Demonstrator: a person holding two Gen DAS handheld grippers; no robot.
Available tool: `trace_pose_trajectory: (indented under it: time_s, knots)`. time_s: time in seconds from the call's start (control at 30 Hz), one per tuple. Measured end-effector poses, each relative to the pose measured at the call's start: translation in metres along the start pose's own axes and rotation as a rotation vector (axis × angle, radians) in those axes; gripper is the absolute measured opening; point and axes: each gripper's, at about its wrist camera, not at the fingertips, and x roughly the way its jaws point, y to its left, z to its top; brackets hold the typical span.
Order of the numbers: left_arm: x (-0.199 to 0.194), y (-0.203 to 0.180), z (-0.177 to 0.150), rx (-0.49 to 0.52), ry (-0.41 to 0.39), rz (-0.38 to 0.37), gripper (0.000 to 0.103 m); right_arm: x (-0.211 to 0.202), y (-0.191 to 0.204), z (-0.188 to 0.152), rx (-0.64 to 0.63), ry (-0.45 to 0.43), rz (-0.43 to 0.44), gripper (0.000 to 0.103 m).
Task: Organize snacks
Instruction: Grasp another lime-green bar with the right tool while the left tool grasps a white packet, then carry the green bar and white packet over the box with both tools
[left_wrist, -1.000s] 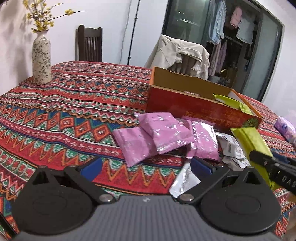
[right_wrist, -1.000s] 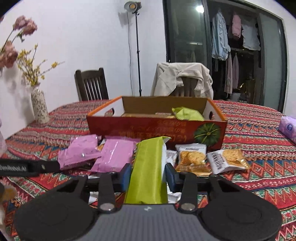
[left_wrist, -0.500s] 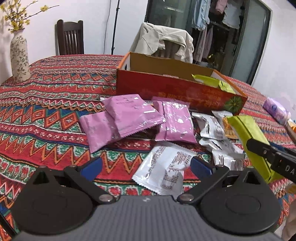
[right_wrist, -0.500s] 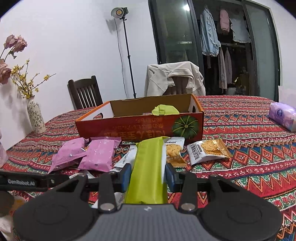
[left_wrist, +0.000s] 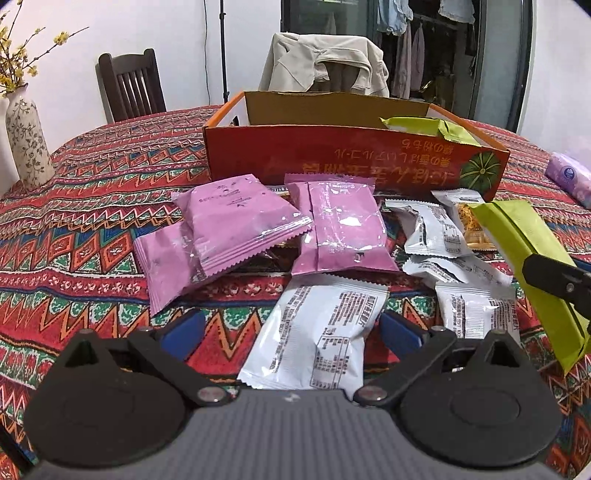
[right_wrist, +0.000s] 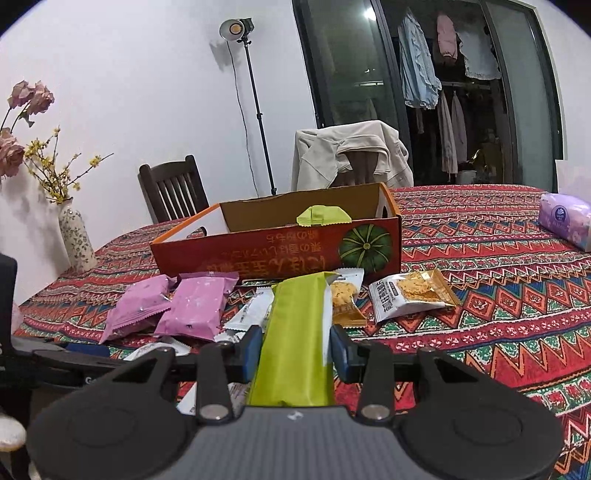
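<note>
**Green pack held on the right, left fingers closing over a white packet**

The right gripper (right_wrist: 295, 349) has its fingers clamped on a long green snack pack (right_wrist: 297, 332), which points toward the orange box (right_wrist: 280, 251) in the middle of the frame. The left gripper (left_wrist: 291, 328) stands wide, its jaws closing, with a white packet (left_wrist: 321, 339) lying between the blue fingers (left_wrist: 400, 328); the pads do not press on it.

In the left wrist view, three pink packets (left_wrist: 236, 225) lie overlapped just ahead of the white packet, in front of the box's near wall. More white packets (left_wrist: 436, 232) crowd the right centre, with the held green pack and the right gripper's black arm crossing the right edge. A second green pack (left_wrist: 424, 127) sits inside the box at its right end.

Open tablecloth (left_wrist: 74, 221) lies to the left of the pink packets, up to a flowered vase (left_wrist: 27, 142) at the left edge. In the right wrist view, the tabletop right of the cracker packets (right_wrist: 410, 295) is open, with a purple tissue pack (right_wrist: 565, 219) at the far right. Two chairs stand behind the box, one draped with a beige jacket (right_wrist: 351, 155).
</note>
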Motion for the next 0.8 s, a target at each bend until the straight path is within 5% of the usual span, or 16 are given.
trace_pose_trajectory:
  time_s: [0.1,0.2,0.8]
  knots:
    - [-0.006,-0.001,-0.002,0.006,-0.03,-0.004,0.072,0.001,0.0,-0.001,0.002,0.003,0.005,0.039]
    - [-0.01,-0.002,-0.003,0.007,-0.047,-0.007,0.058,0.002,0.001,-0.001,0.001,0.005,0.01,0.039]
    - [-0.038,0.004,-0.001,-0.054,-0.127,-0.06,0.048,-0.004,0.007,0.004,-0.015,-0.027,0.013,0.039]
